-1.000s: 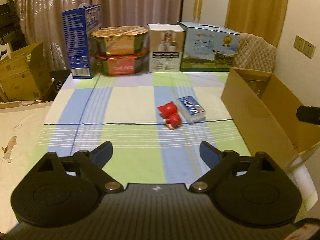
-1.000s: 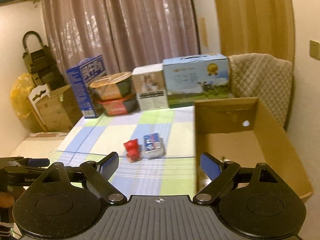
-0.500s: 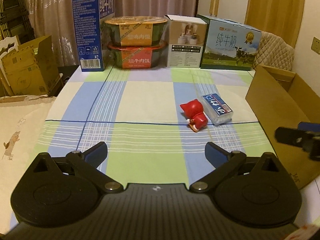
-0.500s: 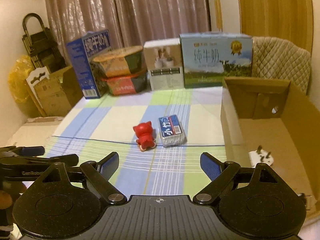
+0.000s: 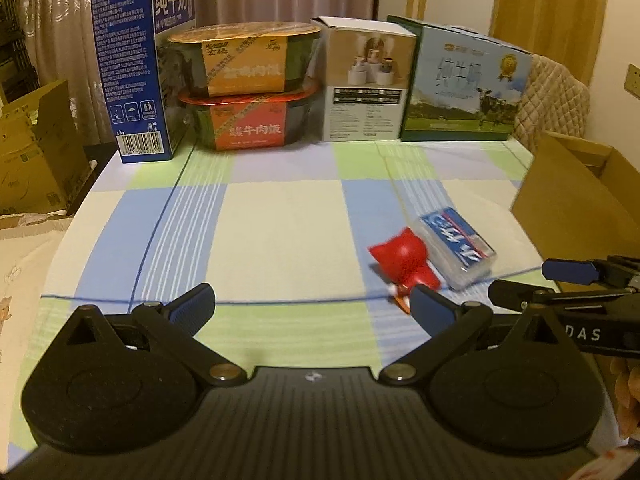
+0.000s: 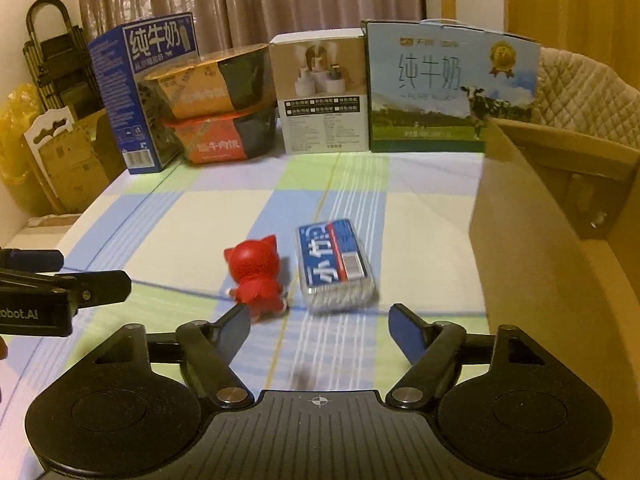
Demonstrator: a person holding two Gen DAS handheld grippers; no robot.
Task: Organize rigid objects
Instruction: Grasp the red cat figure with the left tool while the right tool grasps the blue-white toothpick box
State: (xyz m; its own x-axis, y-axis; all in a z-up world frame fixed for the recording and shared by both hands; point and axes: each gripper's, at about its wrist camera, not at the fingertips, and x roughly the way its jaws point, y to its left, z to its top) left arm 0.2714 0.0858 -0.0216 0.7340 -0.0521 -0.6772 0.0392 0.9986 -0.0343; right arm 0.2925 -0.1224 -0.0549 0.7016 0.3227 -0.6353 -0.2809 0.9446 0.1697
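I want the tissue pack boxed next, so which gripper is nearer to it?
Right. The right gripper, jaws closing, sits just short of the tissue pack; the left gripper is farther left.

Dim, warm yellowish indoor light, soft motion blur throughout, fisheye bending and dark vignetted corners

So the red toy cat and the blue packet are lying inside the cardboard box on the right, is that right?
Not quite. The red toy cat and the blue packet lie on the checked tablecloth, left of the cardboard box, as the right wrist view shows.
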